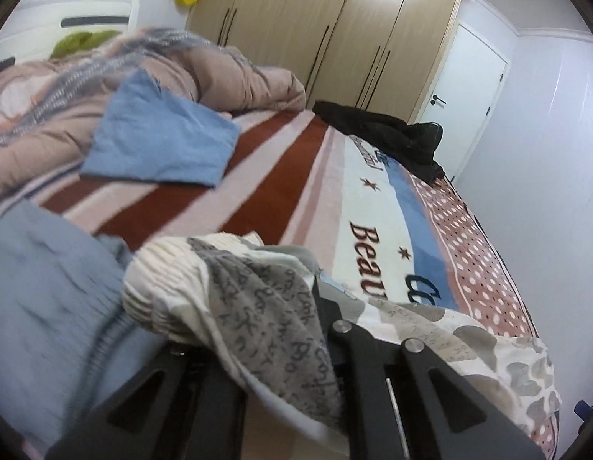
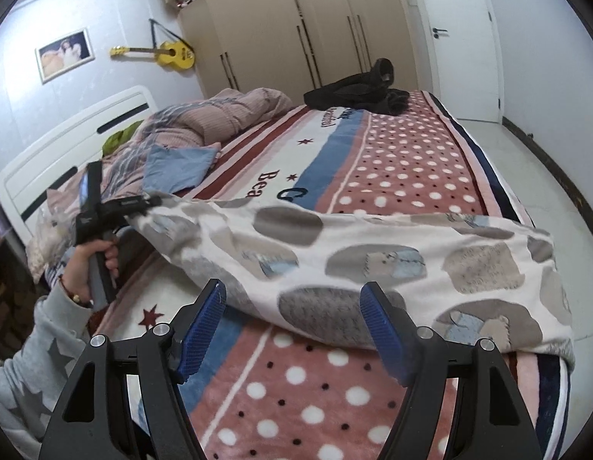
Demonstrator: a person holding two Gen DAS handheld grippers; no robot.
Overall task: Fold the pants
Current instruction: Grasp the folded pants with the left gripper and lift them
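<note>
The pants (image 2: 334, 264) are white fleece with grey and blue patches. They stretch across the bed, lifted at the left end. My left gripper (image 2: 143, 205) is shut on the ribbed waistband end (image 1: 170, 287); in the left wrist view the cloth drapes over its fingers and hides the tips. My right gripper (image 2: 296, 318) is open and empty, its blue pads (image 2: 204, 326) just in front of the pants' near edge, not touching.
The bed blanket (image 2: 411, 161) has stripes and polka dots. A folded blue garment (image 2: 177, 168) and a pink quilt (image 2: 227, 111) lie near the headboard. A black garment (image 2: 357, 92) lies at the far edge. Wardrobe (image 2: 296, 30) and door (image 2: 465, 38) stand behind.
</note>
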